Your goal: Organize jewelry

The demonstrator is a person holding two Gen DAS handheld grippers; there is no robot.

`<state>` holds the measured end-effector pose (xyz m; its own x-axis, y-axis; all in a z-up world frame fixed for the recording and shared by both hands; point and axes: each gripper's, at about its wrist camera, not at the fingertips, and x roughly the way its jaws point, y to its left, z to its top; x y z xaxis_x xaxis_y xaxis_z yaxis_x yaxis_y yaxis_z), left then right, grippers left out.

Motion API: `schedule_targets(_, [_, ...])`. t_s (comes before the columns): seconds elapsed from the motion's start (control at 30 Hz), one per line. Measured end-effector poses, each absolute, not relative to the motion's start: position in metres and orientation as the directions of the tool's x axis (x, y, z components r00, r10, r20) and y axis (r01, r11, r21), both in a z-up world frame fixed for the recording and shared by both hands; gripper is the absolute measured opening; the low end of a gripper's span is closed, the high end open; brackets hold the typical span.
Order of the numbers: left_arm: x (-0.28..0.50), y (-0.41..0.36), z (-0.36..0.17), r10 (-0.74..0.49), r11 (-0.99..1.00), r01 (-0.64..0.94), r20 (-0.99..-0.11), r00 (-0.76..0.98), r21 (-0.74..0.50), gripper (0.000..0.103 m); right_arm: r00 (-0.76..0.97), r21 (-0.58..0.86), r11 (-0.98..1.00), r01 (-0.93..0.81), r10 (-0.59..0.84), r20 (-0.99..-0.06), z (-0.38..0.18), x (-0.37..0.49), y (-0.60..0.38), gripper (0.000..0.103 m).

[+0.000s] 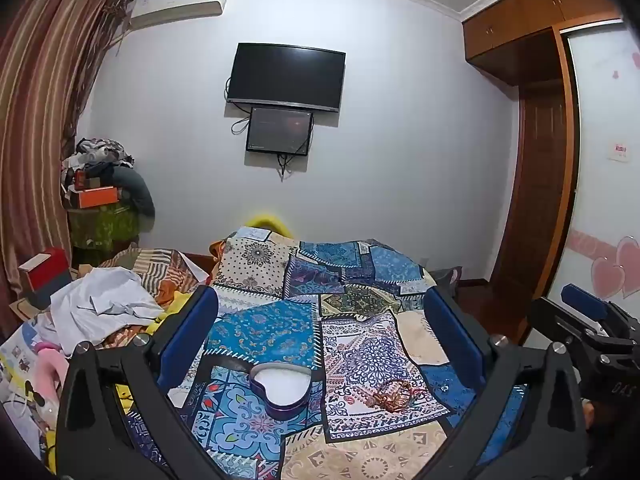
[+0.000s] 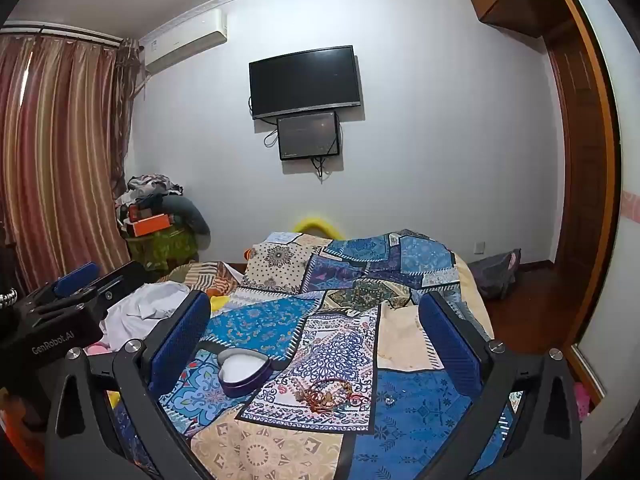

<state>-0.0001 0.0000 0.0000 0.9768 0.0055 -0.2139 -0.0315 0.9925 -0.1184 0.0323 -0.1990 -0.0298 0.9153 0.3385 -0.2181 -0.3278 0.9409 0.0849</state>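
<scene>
A black television hangs on the wall above the patchwork bedspread.

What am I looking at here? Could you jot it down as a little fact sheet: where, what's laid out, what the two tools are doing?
place: bedroom, patchwork bedspread on a bed
container: heart-shaped tin, open, white inside, nothing seen in it
jewelry: tangled pile of bracelets lying on the bedspread, right of the tin, apart from it
stray piece: small sparkly stud right of the pile
left hand-held gripper: open, holding nothing
right hand-held gripper: open, holding nothing
wall: television, smaller screen below
</scene>
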Motion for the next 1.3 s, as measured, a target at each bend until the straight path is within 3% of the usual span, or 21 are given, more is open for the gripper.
schedule_targets(0.23, [0.009,0.0,-0.003,0.014,0.991,-0.049,-0.268,0.963,-0.125,0.103,0.912,0.089,0.939,-0.333,0.345,-0.221,-0.031,0.033,-0.201,0.103])
schedule_targets(1.3, [0.006,0.002,-0.005,-0.01,0.991,-0.023,-0.253,0.967,-0.13,0.103,0.911,0.083,0.939,-0.334,0.344,-0.227,-0.03,0.032,-0.192,0.103])
